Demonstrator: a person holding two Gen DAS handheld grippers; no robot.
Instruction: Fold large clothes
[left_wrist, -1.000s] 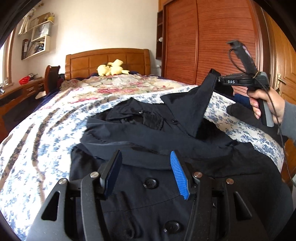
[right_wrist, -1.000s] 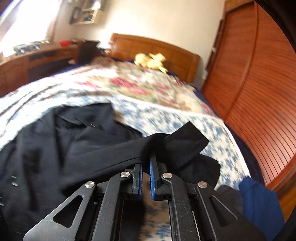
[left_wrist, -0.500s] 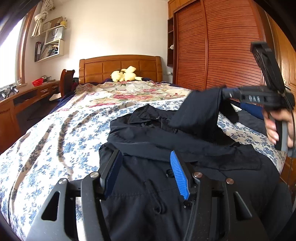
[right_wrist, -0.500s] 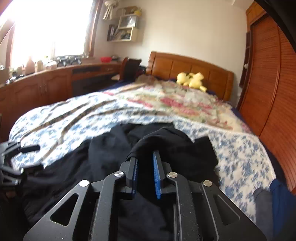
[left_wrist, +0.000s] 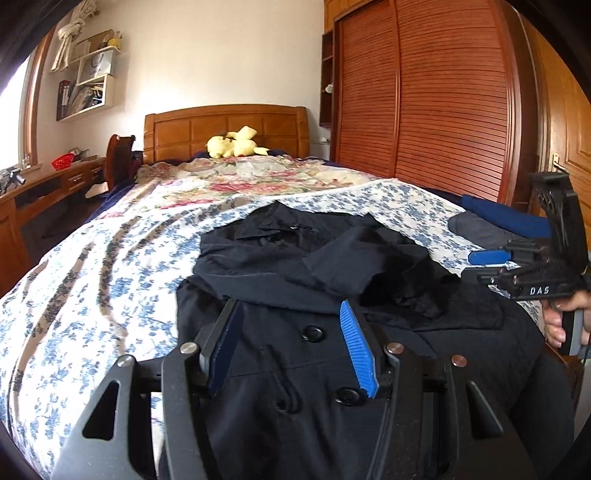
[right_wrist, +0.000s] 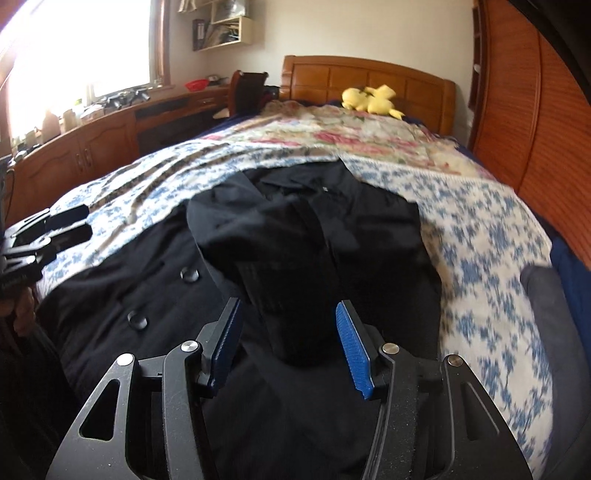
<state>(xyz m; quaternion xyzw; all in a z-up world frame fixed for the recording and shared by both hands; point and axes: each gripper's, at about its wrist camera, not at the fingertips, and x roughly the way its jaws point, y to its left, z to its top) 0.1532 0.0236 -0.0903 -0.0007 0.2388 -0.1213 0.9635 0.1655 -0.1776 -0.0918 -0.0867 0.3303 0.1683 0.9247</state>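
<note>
**Sleeve laid across the coat, both claws open**

The only legible writing is "DAS", in pale letters on the side of the right claw as the left wrist camera sees it at the right edge of the picture. A hand grips its handle from below, fingers wrapped round it; the claw lies roughly level, pointing toward the middle of the bed, with a blue pad showing at its tip.

In its own view the right claw tilts down over the dark double-breasted coat. Its jaws have just been opening and stand well apart; the folded-over sleeve lies between them, with neither pad pressing on it.

The left claw also stands about half open, holding nothing, tilted down above the coat's buttoned front. In the right wrist view it sits at the far left edge, over the floral bedspread.

The coat lies spread on the bed, collar toward the headboard, where a yellow plush toy rests
</note>
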